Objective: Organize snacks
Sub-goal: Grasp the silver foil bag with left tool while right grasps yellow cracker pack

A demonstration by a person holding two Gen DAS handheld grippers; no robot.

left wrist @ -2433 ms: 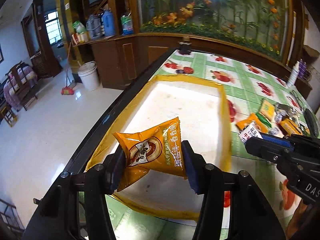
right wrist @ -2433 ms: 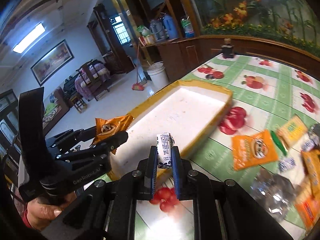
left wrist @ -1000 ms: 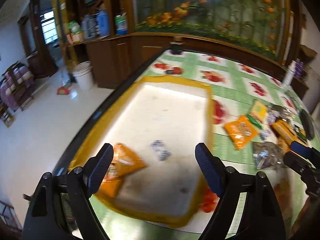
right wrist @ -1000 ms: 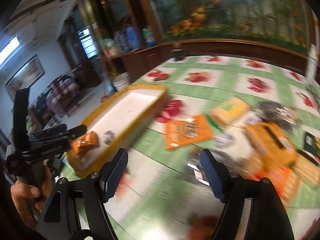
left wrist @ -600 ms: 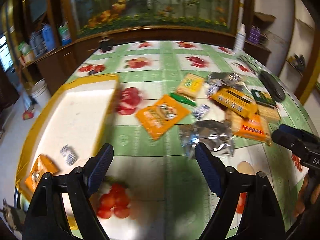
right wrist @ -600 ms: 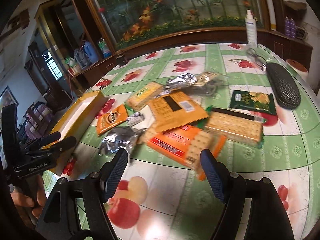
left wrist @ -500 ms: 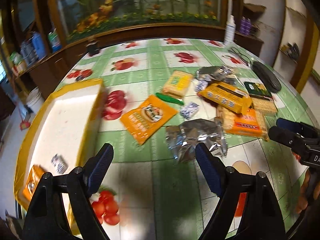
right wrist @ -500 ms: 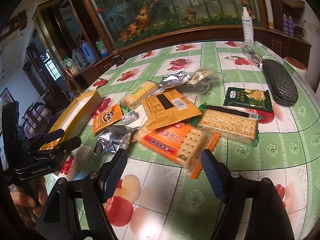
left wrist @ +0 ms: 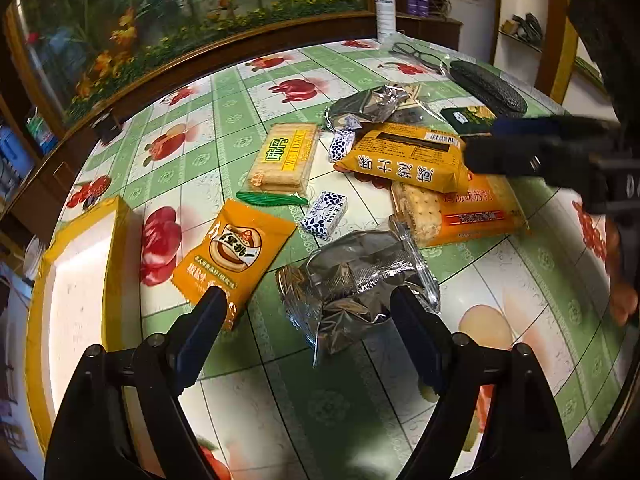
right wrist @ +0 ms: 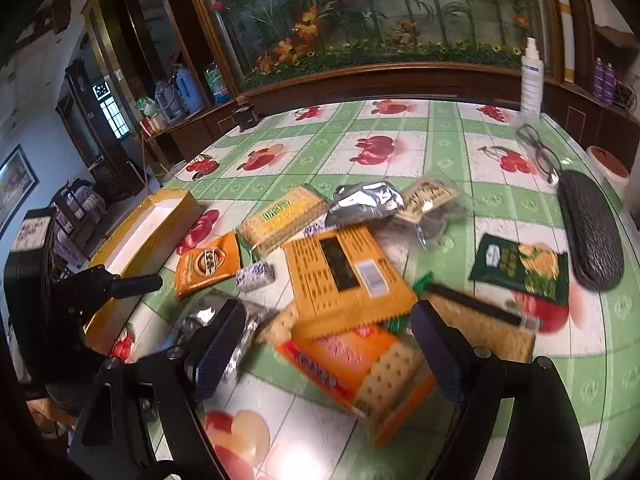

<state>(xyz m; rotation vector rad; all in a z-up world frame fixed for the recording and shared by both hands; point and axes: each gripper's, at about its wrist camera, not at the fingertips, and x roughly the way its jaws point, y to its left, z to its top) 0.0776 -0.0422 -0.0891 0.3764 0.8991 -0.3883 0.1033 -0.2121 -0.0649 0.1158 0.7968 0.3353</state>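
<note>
My left gripper (left wrist: 306, 312) hangs open just above a crumpled silver foil packet (left wrist: 356, 280), with an orange snack packet (left wrist: 236, 248) by its left finger. The yellow tray (left wrist: 118, 216) lies at the left edge. My right gripper (right wrist: 328, 332) is over the snack pile with its jaws opening. An orange cracker pack (right wrist: 360, 364) and a yellow pack (right wrist: 344, 276) lie below the gap, and the pads touch neither. The right gripper (left wrist: 520, 148) also shows at the right of the left wrist view. The left gripper (right wrist: 132, 280) shows by the tray (right wrist: 182, 206).
Several other snacks lie on the fruit-print tablecloth: a biscuit pack (left wrist: 284, 156), small blue-white candies (left wrist: 324, 212), a green chip bag (right wrist: 524, 266), another foil packet (right wrist: 364, 200). A black glasses case (right wrist: 592, 232), glasses (right wrist: 538, 152) and a spray bottle (right wrist: 532, 76) stand at the far right.
Both grippers let go of an orange packet and a small candy in the tray. They then swung right, away from it, and now hang low over the snack pile.
</note>
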